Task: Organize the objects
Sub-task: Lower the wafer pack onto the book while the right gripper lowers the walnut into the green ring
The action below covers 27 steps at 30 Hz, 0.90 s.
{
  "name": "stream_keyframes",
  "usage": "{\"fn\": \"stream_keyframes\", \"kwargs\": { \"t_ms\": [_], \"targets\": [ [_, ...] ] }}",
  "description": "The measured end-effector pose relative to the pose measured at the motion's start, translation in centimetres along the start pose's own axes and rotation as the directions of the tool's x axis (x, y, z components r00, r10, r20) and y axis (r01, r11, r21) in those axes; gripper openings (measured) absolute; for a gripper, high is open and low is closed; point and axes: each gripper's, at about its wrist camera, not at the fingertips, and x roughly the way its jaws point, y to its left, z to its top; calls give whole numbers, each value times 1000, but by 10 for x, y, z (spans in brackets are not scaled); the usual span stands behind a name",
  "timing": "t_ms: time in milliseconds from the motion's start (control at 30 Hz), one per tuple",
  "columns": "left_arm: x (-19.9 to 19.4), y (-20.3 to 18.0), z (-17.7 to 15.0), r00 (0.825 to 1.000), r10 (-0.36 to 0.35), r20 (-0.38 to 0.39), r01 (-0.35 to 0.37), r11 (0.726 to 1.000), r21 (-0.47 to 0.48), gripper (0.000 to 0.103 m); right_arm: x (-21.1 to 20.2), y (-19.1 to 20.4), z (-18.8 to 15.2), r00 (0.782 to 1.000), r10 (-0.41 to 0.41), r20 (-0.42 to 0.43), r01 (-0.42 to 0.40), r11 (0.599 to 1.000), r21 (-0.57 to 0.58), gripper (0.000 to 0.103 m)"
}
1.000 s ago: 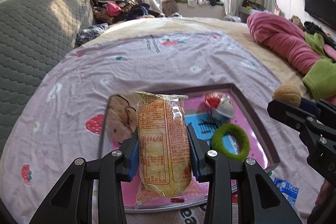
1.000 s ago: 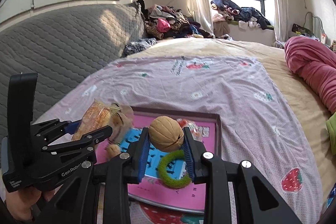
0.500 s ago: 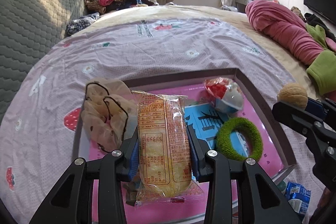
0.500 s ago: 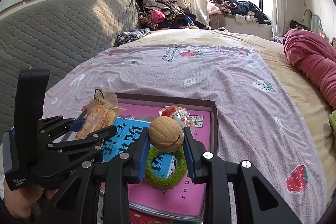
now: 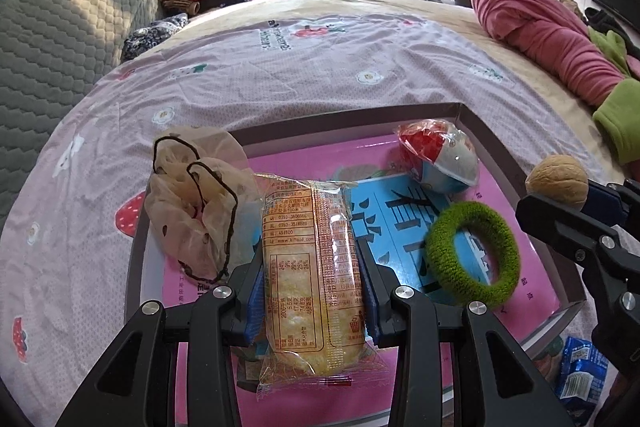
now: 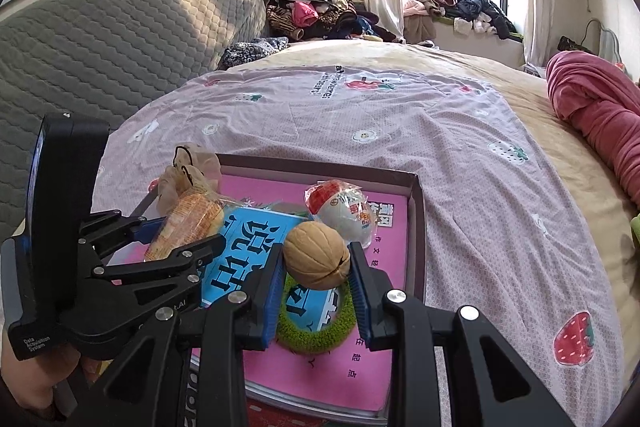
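A: Starting with the left wrist view: which step is this?

B: The carrying-in step, I'd say. The left gripper (image 5: 312,291) has its jaws clamped on a wrapped snack cake (image 5: 310,279), held lengthwise over the near part of the shallow box (image 5: 486,125) on the bed (image 5: 320,67). A beige scrunchie (image 5: 196,203), a green hair tie (image 5: 472,255) and a wrapped round sweet (image 5: 440,159) already lie inside, on a pink and blue book (image 5: 384,211). A small blue packet (image 5: 582,371) lies outside, by the near right corner.

A: And the pose?

B: Tilted downward, the cake above the open patch between scrunchie and hair tie. The right gripper (image 5: 576,203) shows at the right edge, carrying a walnut (image 5: 558,179).

A: Now the right wrist view.

B: Its jaws grip the walnut (image 6: 316,255) from both sides, above the green hair tie (image 6: 316,331). The gripper (image 6: 316,279) also slopes down toward the box (image 6: 416,227). The left gripper (image 6: 176,243) sits to its left with the cake (image 6: 188,227), a hand (image 6: 28,371) on its handle.

A: What does the next move call for?

B: Probably lowering each load to a bare spot and only then releasing. The walnut may roll, so it wants setting down low, perhaps inside the hair tie's ring.
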Motion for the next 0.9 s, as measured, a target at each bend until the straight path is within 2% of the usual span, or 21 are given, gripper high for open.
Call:
{"fn": "stream_keyframes", "kwargs": {
  "t_ms": [533,900],
  "targets": [
    [12,-1,-4,999,4,-54,-3,1000,10,41,18,5,-5,998,-12,-66,10,999,-32,31],
    [21,1,-9,994,-28,-104,28,1000,3,41,34,4,-13,990,-29,-136,24,999,-38,31]
  ]
}}
